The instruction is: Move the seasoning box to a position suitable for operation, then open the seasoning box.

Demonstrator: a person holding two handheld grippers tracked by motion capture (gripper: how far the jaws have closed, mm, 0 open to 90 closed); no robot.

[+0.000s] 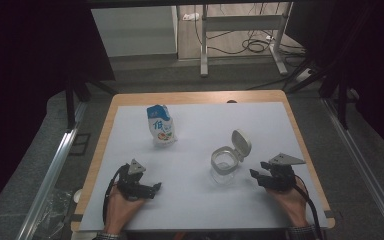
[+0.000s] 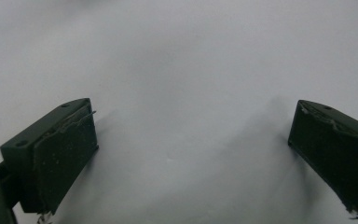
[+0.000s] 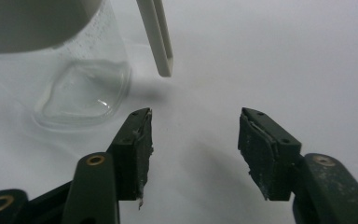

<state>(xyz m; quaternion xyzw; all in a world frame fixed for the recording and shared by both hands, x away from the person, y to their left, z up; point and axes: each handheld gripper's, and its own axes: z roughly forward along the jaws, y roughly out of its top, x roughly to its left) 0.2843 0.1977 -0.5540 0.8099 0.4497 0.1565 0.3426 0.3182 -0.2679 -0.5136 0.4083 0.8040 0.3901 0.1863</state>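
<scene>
In the right gripper view the jar is being cut off by the top and left edges, so that its clear lower wall and base are being shown while its pale collar is being reduced to a blur at the upper left. The flipped-up lid is being seen edge-on as a narrow pale strip, its upper part being lost beyond the frame. In the high view the printing on the pouch is being rendered too small to be read, and the room beyond the table is being left largely in darkness.

The jar is being shown upright on the white mat, right of centre, its lid being held open and tilted back on its hinge. The right gripper is being held just beside the jar, on its right, without contact being made. Its jaws are being kept moderately apart with nothing between them; in its own view the jar is being placed ahead and to the left of the gap.

The left gripper is being held well apart from the jar, near the mat's front left. Its jaws are being kept wide over bare mat. The pouch is being shown standing farther back, left of centre.
</scene>
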